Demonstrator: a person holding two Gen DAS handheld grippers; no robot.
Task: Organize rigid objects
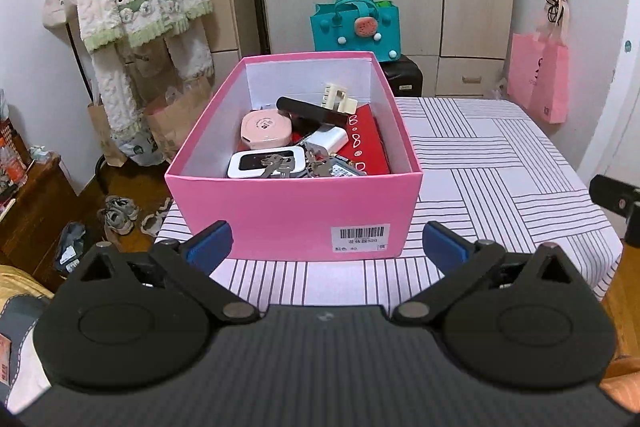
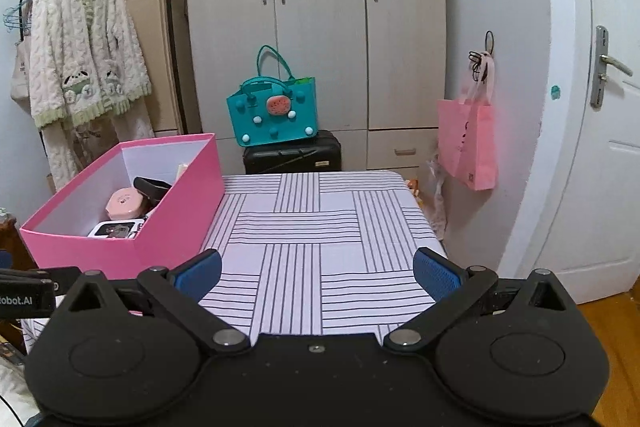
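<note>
Pink box (image 1: 292,211), filled with small items, is set on the counter (image 1: 500,163); left gripper (image 1: 327,243) and right gripper (image 2: 316,269) are spread, empty.

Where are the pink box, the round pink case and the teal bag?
pink box (image 1: 288,211), left wrist view, on its near outer wall.
round pink case (image 1: 266,127), left wrist view, on its lid, inside the box.
teal bag (image 2: 276,115), right wrist view, on its front panel.
</note>
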